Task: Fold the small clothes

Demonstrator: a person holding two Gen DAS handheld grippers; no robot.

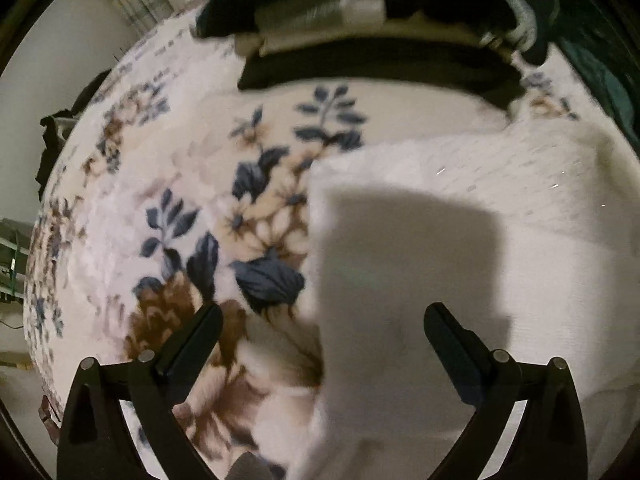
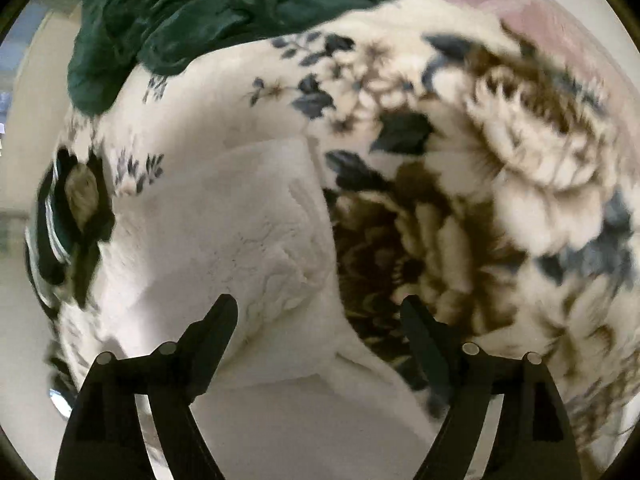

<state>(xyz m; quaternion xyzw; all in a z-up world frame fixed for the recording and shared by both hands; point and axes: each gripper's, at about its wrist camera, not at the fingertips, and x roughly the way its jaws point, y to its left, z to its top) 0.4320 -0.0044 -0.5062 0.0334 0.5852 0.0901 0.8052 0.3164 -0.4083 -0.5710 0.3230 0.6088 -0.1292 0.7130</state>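
Left gripper [image 1: 323, 314] jaws wide, nothing held, over left edge of white cloth [image 1: 460, 216] on floral blanket [image 1: 168, 184]. Right gripper [image 2: 320, 308] wide too, cloth [image 2: 240, 220] at 10 o'clock of it. Green fabric [image 2: 224, 8] at 12; folded pile [image 1: 360, 40] at 12 in left view.

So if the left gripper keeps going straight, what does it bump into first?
Probably the white garment: its edge lies just ahead of the open left gripper, over the flowered blanket. Depth is unclear.
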